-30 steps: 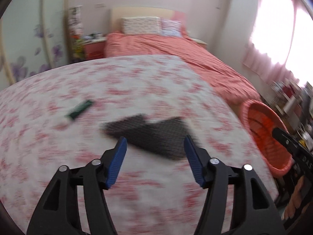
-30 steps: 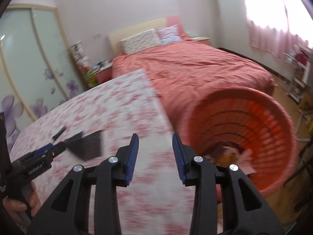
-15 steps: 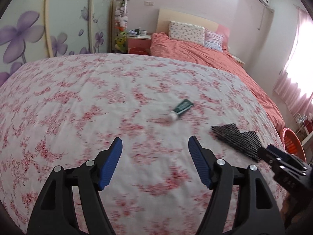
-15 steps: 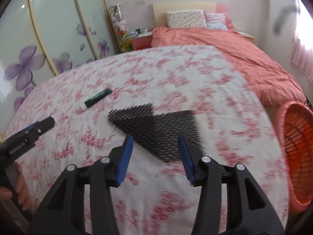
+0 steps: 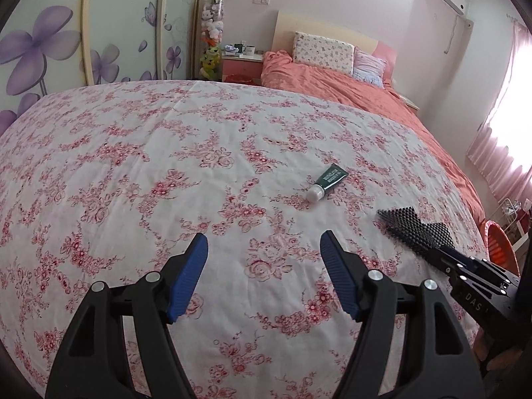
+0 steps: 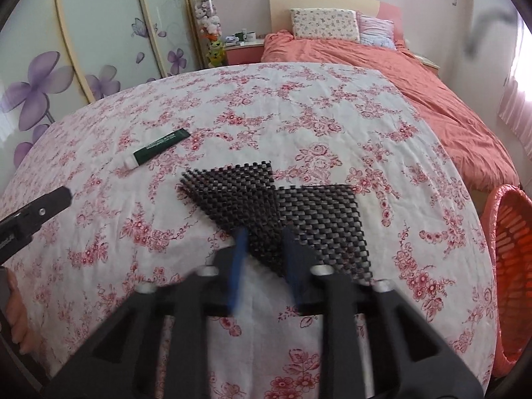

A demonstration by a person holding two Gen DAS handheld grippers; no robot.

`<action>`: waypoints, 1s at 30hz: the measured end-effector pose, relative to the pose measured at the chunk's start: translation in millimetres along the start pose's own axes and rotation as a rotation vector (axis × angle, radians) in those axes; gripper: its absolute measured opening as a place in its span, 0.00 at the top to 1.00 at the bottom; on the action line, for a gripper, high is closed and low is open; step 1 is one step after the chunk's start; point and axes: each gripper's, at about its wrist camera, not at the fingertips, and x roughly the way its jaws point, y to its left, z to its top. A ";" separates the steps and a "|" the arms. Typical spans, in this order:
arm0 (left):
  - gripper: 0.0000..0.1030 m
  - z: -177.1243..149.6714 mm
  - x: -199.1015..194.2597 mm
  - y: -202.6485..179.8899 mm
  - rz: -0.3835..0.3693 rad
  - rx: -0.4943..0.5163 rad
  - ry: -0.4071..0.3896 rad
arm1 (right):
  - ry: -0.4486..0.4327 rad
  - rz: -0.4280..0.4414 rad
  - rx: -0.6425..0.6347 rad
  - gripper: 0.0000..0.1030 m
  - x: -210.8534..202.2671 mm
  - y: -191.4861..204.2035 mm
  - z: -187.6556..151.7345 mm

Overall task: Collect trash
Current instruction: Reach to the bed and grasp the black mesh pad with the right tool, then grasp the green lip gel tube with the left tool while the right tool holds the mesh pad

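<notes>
A black mesh mat [image 6: 282,199] lies flat on the floral tablecloth [image 6: 299,116]. My right gripper [image 6: 264,249] hangs over its near edge; the jaws are closing, blurred, with the mat's edge between them and a gap still showing. A dark green tube [image 6: 156,148] with a white cap lies to the left of the mat. In the left wrist view the tube [image 5: 327,179] is ahead and to the right of my left gripper [image 5: 264,249], which is open and holds nothing. There the mat [image 5: 412,229] sits at the right, with the right gripper's tip [image 5: 442,254] on it.
An orange plastic basket [image 6: 512,249] stands beside the table at the right edge. Behind the table is a bed with a salmon cover [image 6: 415,76], a nightstand and a flowered wardrobe [image 5: 50,43]. A hand [image 6: 16,319] holds the left gripper at the lower left.
Both views swung left from the basket to the table. The right gripper came down onto the mat's near edge and its jaws narrowed. The left gripper now faces the tube.
</notes>
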 end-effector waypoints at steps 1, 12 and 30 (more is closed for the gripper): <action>0.33 0.5 1.3 -1.8 -0.001 0.004 0.001 | -0.001 0.001 -0.003 0.86 -0.4 0.2 -0.2; 0.33 24.0 29.9 -33.2 -0.027 0.081 0.014 | -0.129 -0.032 0.101 0.94 -46.0 -39.0 7.2; 0.68 44.1 88.5 -65.5 -0.035 0.192 0.119 | -0.141 -0.055 0.158 0.94 -63.0 -77.0 -5.8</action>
